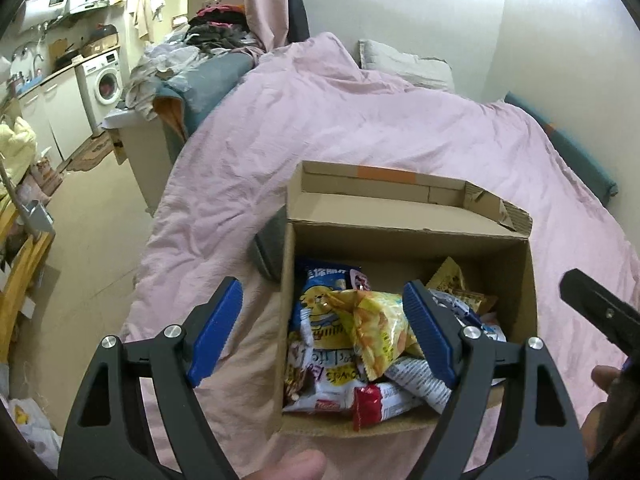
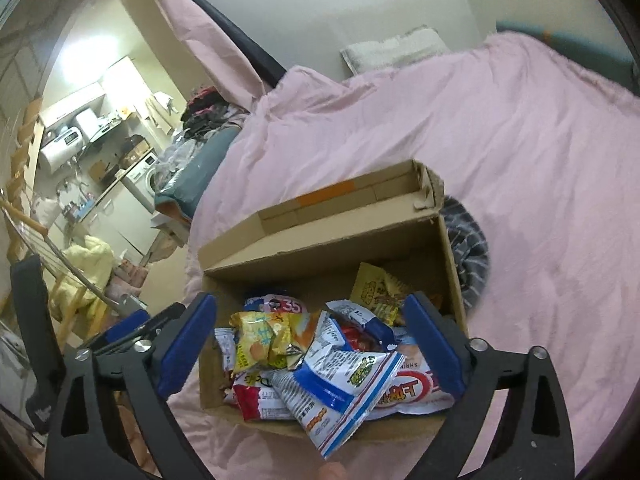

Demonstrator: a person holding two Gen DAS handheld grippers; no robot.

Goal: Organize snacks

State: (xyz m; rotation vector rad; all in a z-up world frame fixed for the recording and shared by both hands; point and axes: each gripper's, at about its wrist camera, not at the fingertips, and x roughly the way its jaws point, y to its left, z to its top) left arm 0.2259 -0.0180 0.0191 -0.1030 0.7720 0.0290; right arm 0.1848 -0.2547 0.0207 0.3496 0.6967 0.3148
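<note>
An open cardboard box point(image 1: 404, 216) point(image 2: 320, 244) sits on a pink bed cover, holding several snack bags. In the left wrist view a yellow crinkled bag point(image 1: 376, 328) lies on top of a blue-and-white bag point(image 1: 316, 312). My left gripper point(image 1: 324, 328) is open and empty above the box's left wall. In the right wrist view a blue-and-white bag point(image 2: 340, 380) sticks up over the near wall, beside a yellow bag point(image 2: 260, 340). My right gripper point(image 2: 312, 340) is open and empty, straddling the box above the snacks.
The pink cover point(image 1: 360, 120) spreads around the box. A grey striped item point(image 2: 468, 256) lies against the box's right side. A pillow point(image 1: 404, 64) sits at the wall. The bed's left edge drops to the floor point(image 1: 92, 240).
</note>
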